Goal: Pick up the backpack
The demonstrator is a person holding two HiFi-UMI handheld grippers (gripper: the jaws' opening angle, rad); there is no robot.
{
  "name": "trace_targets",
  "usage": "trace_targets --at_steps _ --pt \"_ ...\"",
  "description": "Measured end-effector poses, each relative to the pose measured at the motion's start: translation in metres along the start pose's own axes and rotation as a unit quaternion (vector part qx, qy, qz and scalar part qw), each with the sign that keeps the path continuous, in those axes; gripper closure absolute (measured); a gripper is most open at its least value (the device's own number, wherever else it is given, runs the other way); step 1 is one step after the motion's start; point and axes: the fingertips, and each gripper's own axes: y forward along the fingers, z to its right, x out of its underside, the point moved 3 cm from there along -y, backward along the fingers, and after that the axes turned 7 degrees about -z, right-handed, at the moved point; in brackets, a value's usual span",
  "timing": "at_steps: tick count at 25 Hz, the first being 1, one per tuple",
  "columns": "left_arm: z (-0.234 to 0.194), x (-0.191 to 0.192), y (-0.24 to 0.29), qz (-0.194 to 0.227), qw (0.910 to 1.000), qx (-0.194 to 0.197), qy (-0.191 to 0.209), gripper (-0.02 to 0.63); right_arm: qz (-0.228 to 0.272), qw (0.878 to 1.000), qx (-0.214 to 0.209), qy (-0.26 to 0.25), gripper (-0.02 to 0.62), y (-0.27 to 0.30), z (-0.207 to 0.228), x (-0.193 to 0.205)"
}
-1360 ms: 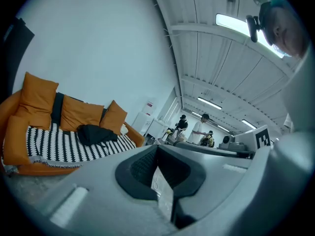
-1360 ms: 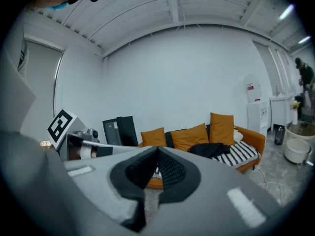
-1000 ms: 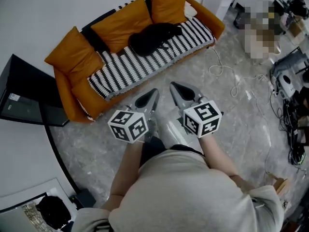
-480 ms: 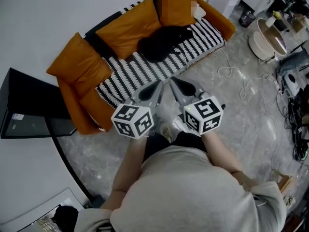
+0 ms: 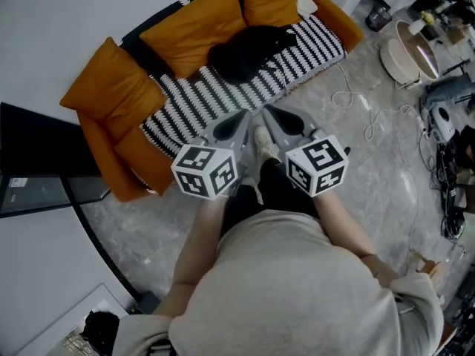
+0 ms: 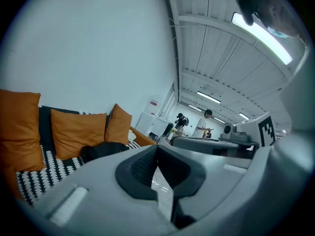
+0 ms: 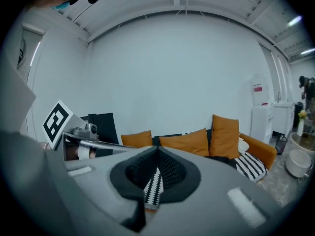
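We find the backpack [image 5: 249, 50] on the sofa [image 5: 185, 106], right of its middle, with cushions [image 5: 197, 28] behind it. Our left gripper [image 5: 241, 117] and right gripper [image 5: 269, 113] sit side by side just near of the sofa. A cable [image 5: 375, 117] lies on the floor [image 5: 371, 184] to the right.

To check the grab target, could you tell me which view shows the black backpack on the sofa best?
The head view: from above the whole backpack lies on the striped sofa seat. The left gripper view shows it side-on as a low dark lump; the right gripper view shows only a dark sliver.
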Motion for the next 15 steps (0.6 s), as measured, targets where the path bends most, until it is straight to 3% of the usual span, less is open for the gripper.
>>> trace_targets --at_steps 8,15 --pt "-0.038 -0.034 0.024 0.024 0.9993 -0.027 -0.01 0.6 0.007 1.0 -0.027 -0.013 0.594 0.052 0.029 -0.026" --pt "-0.089 -0.078 0.085 0.024 0.9986 -0.047 -0.005 0.6 0.007 0.999 -0.036 -0.017 0.594 0.108 0.095 -0.056"
